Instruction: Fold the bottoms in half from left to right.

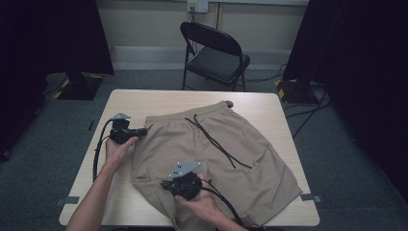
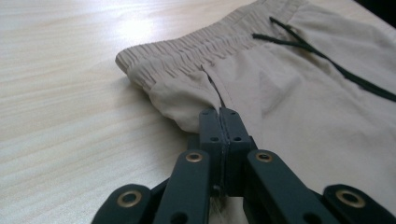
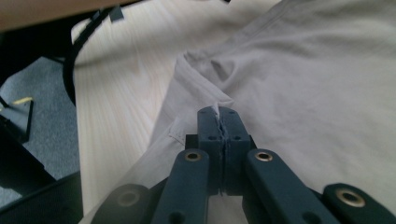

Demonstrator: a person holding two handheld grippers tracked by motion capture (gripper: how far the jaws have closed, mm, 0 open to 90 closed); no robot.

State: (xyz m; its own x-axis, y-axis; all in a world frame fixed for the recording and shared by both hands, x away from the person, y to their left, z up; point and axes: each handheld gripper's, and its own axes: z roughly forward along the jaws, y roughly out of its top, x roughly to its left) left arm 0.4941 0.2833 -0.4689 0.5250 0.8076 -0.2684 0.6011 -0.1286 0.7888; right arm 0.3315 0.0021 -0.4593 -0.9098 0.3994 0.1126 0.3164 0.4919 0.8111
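A fixed high view looks forward and down from above the person's side onto the pale wooden table. 2 close gripper views look along their own black jaws at the same beige drawstring shorts.

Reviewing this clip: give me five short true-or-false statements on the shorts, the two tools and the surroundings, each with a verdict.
1. The left tool is shut on the side seam of the shorts near the waistband. True.
2. The right tool hangs open above the fabric. False: it is shut on an edge of the shorts.
3. The drawstring is white. False: it is black and lies across the front of the shorts.
4. A black folding chair stands beyond the far edge of the table. True.
5. The shorts are folded in a neat square. False: they lie spread out on the table, with the near leg reaching its front edge.
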